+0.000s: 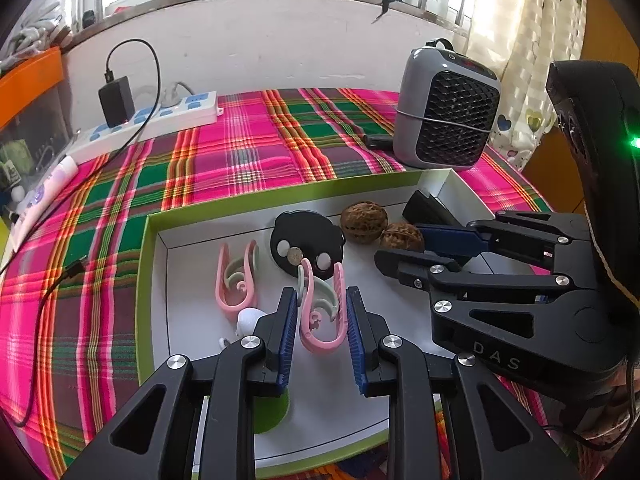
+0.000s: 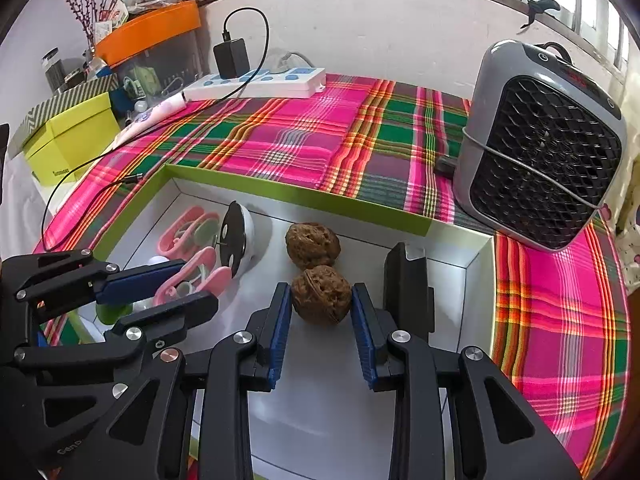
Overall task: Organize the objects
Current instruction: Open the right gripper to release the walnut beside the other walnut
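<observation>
inside the white box with green walls [image 1: 149, 248], on its floor, lie the small things of the task. the left gripper [image 1: 322, 312] has its two blue pads pressed on a pink clip [image 1: 320, 312], one pad on each side of it, so it is clenched on this clip. a second pink clip [image 1: 236, 276] lies free to the left of it, near the left wall of the box. just behind the held clip stands a black disc with two white dots [image 1: 306, 242], and it leans a little. a small white round thing [image 1: 250, 320] is close by the left finger; i cannot tell what it is.

the right gripper [image 2: 322, 308] grasps a brown walnut [image 2: 322, 294] between its blue pads, which touch the walnut on both sides. another walnut [image 2: 312, 244] lies just behind it, touching it or almost. to the right of the held walnut a black flat object [image 2: 408, 280] stands upright, near the right wall of the box.

the box rests on a pink and green plaid cloth [image 1: 248, 148]. on the cloth, behind the right corner of the box, stands a grey heater with a black grille [image 2: 540, 148]. at the far edge, by the wall, lies a white power strip [image 1: 168, 120] with a black charger [image 1: 116, 100] plugged in, and its black cable [image 1: 44, 304] runs over the cloth to the left of the box.
</observation>
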`<state>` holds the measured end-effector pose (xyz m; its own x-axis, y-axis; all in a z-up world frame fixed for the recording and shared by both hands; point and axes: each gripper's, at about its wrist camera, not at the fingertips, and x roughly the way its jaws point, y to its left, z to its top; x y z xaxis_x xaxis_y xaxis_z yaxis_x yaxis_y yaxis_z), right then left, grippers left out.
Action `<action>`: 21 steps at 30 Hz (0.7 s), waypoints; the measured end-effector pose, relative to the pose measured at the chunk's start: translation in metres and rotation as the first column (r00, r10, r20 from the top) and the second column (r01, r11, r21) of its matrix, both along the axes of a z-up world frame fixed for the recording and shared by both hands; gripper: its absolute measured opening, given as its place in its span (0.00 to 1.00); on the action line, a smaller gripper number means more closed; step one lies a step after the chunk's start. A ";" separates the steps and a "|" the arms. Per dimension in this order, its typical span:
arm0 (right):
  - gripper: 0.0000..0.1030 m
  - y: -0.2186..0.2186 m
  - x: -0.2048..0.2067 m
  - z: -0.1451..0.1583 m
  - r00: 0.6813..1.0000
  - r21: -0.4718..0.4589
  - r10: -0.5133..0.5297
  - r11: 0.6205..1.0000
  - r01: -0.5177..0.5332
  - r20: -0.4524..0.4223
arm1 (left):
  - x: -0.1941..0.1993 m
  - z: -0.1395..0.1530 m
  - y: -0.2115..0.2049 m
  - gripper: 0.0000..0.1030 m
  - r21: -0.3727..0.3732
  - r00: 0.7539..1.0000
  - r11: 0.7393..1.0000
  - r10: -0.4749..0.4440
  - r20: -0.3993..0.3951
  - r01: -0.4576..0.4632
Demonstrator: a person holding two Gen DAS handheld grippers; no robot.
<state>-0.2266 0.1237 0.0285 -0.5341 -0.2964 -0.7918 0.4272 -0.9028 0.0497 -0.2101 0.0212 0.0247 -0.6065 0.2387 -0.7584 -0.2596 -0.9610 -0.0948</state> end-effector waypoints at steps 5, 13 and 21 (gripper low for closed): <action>0.30 -0.001 -0.001 -0.001 1.000 -0.001 0.006 1.000 -0.006 0.000 | -0.002 0.000 -0.001 0.22 -0.002 1.000 1.000 0.007 0.002 -0.007; 0.31 -0.002 -0.001 -0.001 1.000 0.005 -0.005 1.000 0.005 -0.001 | -0.003 -0.001 0.001 0.22 -0.016 1.000 1.000 0.001 0.002 0.000; 0.31 0.001 -0.002 -0.001 1.000 0.006 -0.019 1.000 0.019 -0.003 | -0.003 -0.002 0.001 0.22 -0.025 1.000 1.000 -0.001 0.003 0.001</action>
